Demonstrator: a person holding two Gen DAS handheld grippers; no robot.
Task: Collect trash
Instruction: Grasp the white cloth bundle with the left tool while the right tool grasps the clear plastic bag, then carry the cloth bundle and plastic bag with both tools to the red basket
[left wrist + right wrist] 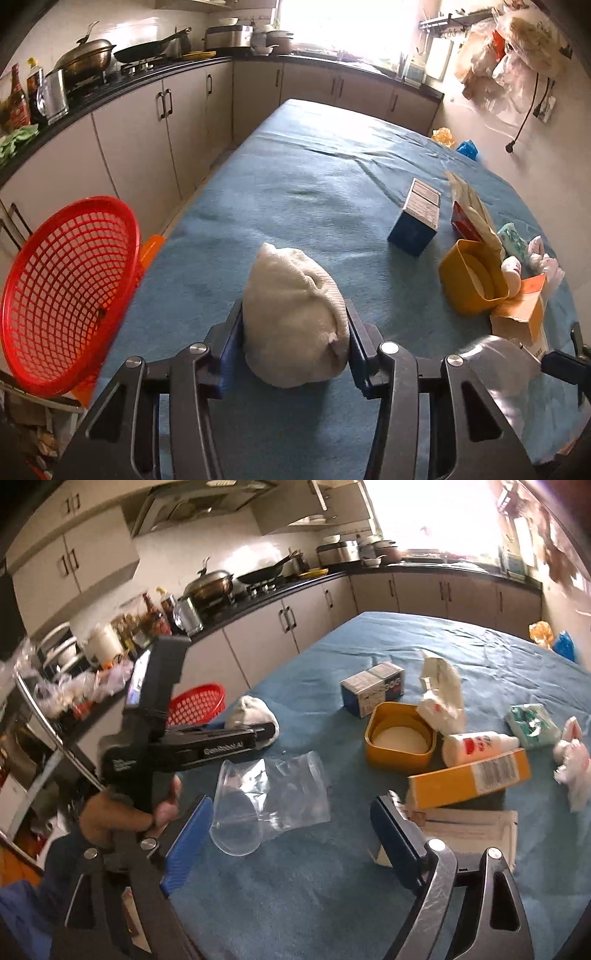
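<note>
On the blue-clothed bench (314,177), the left gripper (295,328) is clamped on a white cloth wad (295,317), its blue-padded fingers (356,343) pressing both flanks of the soft, knitted-looking lump. From the right wrist view the same wad (251,710) shows at the tip of that gripper (258,734), near the bench's left edge.

The right gripper (291,834) is spread wide, holding nothing; between its blue pads (188,842) lie a clear plastic cup (236,808) on its side and a crinkled clear bag (295,790) touching it. Whether the left pad touches the cup, I cannot tell.

Off the bench's left edge stands a red mesh basket (70,291), round, tilted toward the camera, with nothing visible inside.

Further right sits a yellow tub (399,738), square with rounded corners, something white and round inside it. Beside it lie a white bottle (476,746) on its side, a long orange carton (469,779), and flat papers (469,827) just under the carton. Behind the tub are a blue-and-white box (373,688) and a crumpled white wrapper (439,690). At the far right lie a green tissue pack (532,720) and scrunched white tissue (572,764).
</note>
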